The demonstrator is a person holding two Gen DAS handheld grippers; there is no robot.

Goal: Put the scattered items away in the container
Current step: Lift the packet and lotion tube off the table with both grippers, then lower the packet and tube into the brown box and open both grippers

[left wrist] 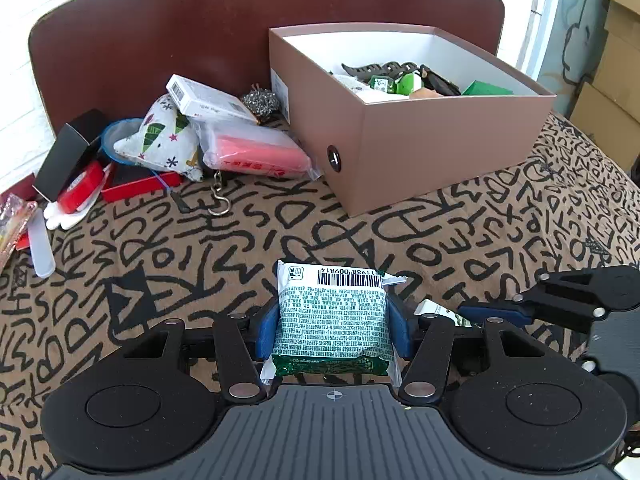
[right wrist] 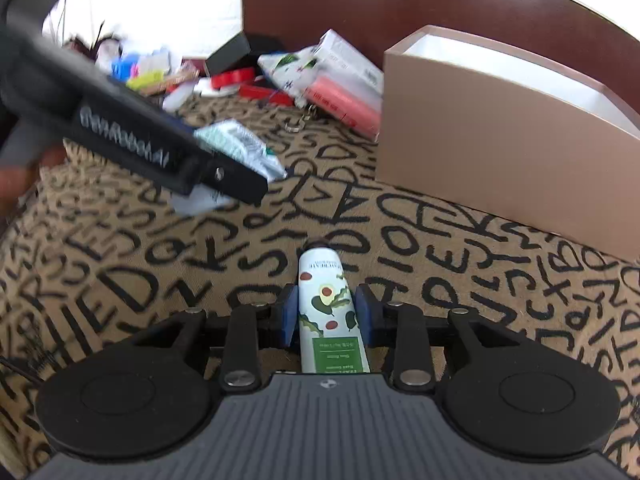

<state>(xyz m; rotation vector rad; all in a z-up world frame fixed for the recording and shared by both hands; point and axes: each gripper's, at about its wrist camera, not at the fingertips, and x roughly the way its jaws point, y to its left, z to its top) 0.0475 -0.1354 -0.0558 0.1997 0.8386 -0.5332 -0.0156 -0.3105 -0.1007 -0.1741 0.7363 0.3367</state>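
My left gripper (left wrist: 332, 330) is shut on a green and white packet (left wrist: 334, 316) with a barcode, held above the patterned cloth. It also shows in the right wrist view (right wrist: 240, 150), behind the left gripper's body. My right gripper (right wrist: 326, 314) is shut on a white tube (right wrist: 326, 304) printed with avocados, cap pointing away. In the left wrist view the right gripper (left wrist: 472, 314) sits just right of the packet. The brown open box (left wrist: 420, 144) stands ahead, holding hair clips and green items; it also shows in the right wrist view (right wrist: 500, 148).
A pile left of the box holds a red packet in plastic (left wrist: 256, 156), a printed fabric pouch (left wrist: 164, 140), a white carton (left wrist: 208, 100), a black box (left wrist: 64, 160), red tape (left wrist: 80, 188) and a metal hook (left wrist: 218, 200). A brown headboard (left wrist: 180, 28) stands behind.
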